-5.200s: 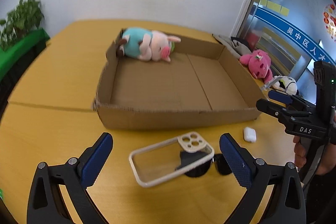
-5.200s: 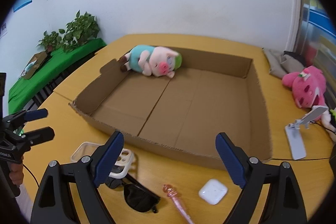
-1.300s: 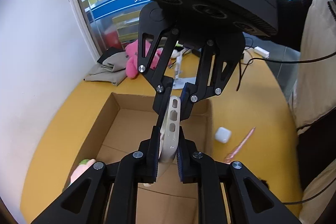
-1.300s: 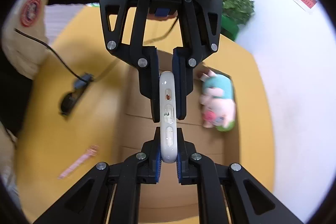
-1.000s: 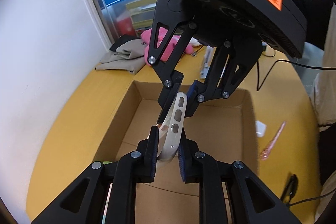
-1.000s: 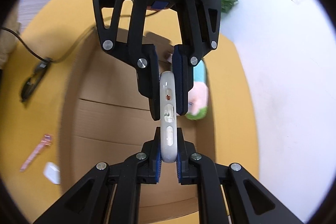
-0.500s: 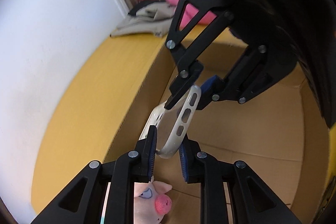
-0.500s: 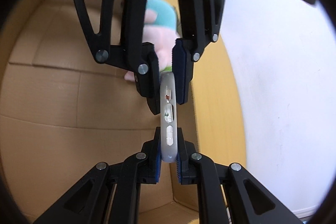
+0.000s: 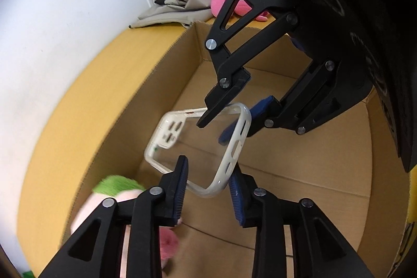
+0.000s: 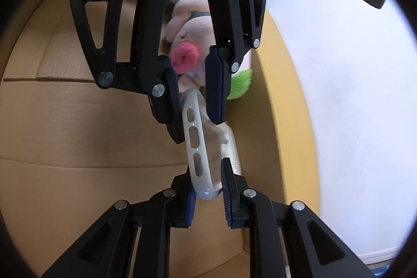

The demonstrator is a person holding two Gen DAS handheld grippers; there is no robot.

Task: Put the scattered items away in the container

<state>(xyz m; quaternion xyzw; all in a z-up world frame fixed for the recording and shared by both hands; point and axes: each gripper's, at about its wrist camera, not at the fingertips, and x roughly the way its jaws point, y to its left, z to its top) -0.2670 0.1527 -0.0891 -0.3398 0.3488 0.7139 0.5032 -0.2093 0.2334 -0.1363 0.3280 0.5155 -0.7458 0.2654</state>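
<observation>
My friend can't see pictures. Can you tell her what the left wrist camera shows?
Two black grippers, the left gripper from below and the right gripper from above, meet at a clear phone case over a cardboard box. A plush pig lies in the box's corner; a pink toy sits behind it.

Folded beige cloth lies on the yellow table near a white wall.
</observation>
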